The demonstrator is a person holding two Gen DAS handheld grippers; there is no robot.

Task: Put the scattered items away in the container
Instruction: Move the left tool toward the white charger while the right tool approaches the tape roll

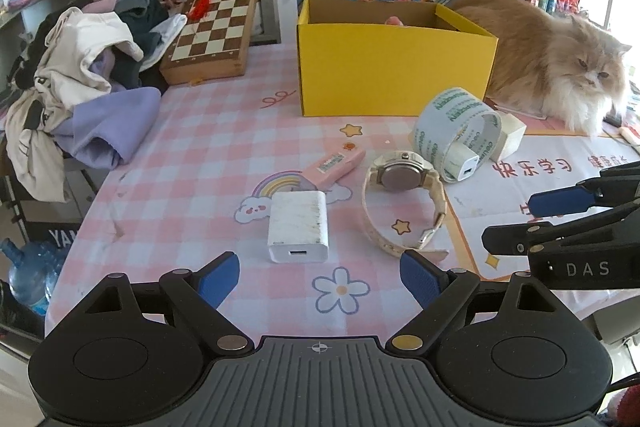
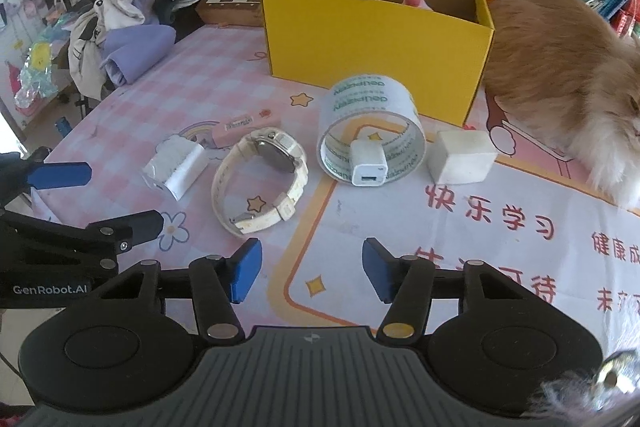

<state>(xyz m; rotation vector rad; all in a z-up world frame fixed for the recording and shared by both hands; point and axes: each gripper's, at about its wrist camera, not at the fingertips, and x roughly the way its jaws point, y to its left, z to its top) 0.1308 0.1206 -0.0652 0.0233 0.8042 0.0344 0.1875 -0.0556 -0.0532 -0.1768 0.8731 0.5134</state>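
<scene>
Clothing is heaped at the table's far left, well apart from the work. Nearest the left gripper, whose fingers are spread and hold nothing, lies the flat white charger: rigid, light and smooth, probably best pinched across its two narrow sides. Just behind it a pink stick lies aslant, slim and likely to roll. The cream watch is propped on its edge to the right; its band looks pliant, so the stiff case would be the surer hold. The tape roll stands further right with a small white plug lying in its opening, and a white block sits just beside it. The right gripper is likewise spread and empty. The yellow box stands open behind them all. A cat is crouched against its right wall and may interfere.
</scene>
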